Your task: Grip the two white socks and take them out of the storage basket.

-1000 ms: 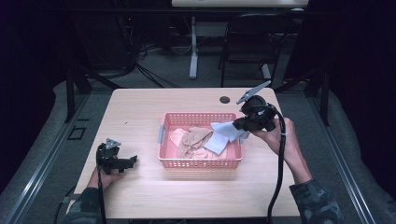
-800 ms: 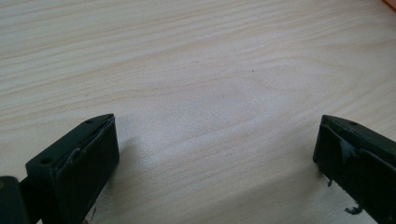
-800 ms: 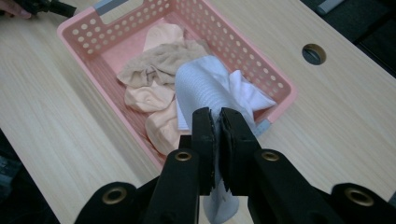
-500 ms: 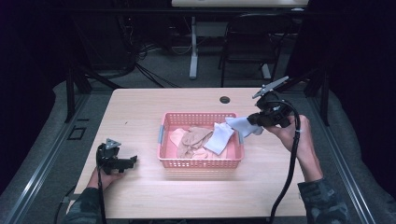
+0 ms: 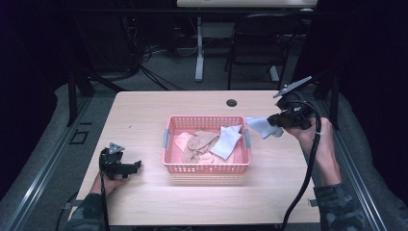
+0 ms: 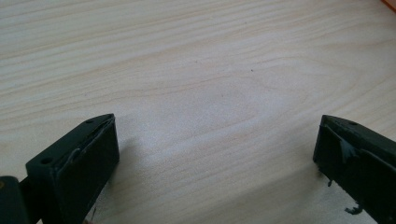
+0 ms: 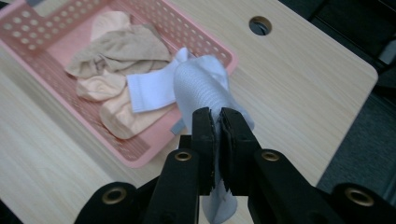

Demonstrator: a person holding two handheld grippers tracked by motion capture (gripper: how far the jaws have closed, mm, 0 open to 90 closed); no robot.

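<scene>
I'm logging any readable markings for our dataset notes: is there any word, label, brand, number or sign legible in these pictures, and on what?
None can be read: the pink basket, the white sock in the right claw, the left claw and the table carry no visible text.

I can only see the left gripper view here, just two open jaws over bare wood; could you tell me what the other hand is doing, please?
Observer: The right gripper is shut on a pale blue sock, held in the air just past the right end of the pink basket.
Operator: Thank you. Is anything left in the basket?
Observer: Yes, a white sock and a few beige and peach socks lie inside it.
Operator: And where does my left gripper sit relative to it?
Observer: The left gripper rests low on the table, off the basket's left end and apart from it.
</scene>
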